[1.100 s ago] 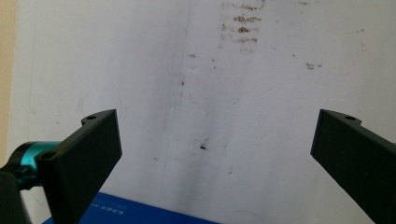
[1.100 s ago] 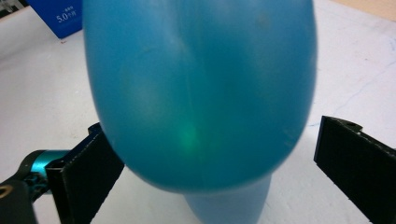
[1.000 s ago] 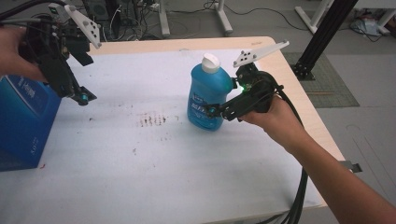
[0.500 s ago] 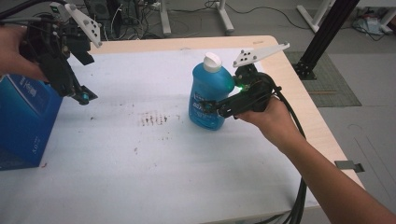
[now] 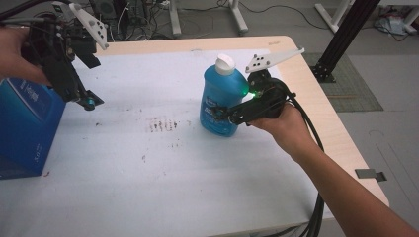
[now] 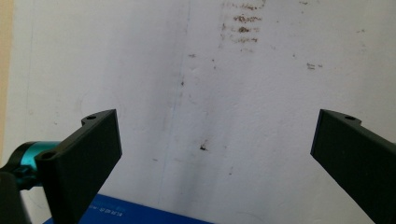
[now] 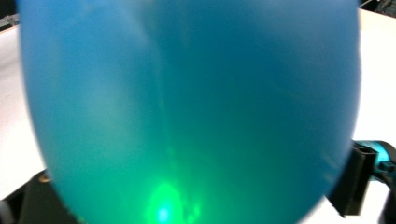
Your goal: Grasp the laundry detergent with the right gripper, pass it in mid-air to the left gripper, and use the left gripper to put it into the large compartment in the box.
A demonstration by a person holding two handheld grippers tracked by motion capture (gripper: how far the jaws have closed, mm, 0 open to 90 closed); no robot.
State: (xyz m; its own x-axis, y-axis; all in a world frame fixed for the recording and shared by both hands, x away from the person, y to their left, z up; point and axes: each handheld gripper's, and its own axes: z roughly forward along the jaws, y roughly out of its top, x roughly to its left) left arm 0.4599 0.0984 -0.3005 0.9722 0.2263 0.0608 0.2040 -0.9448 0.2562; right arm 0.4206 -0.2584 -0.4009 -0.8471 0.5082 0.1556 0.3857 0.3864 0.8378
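A blue bottle (image 5: 220,98) with a white cap stands upright right of the table's middle. My right gripper (image 5: 225,114) comes at it from the right, low on its body. Its jaws have just been closing with the bottle between them, and they now press its sides. Up close in the right gripper view, the blue bottle (image 7: 187,112) reflects a green light, with a black jaw at each lower corner. At the far left, my left gripper (image 5: 89,101) hangs above the table beside a blue box (image 5: 24,128). In its own view the left gripper (image 6: 215,154) is open and holds nothing.
A white sheet (image 5: 148,187) covers the table and carries a brown stain (image 5: 162,124) near the middle. The blue box (image 6: 140,214) lies just under the left jaws. Bare wood (image 5: 341,133) runs along the right edge. Cables trail from the right hand off the front edge.
The right gripper's jaws have closed in on the bottle's sides. Both hands and the bottle have stayed where they were.
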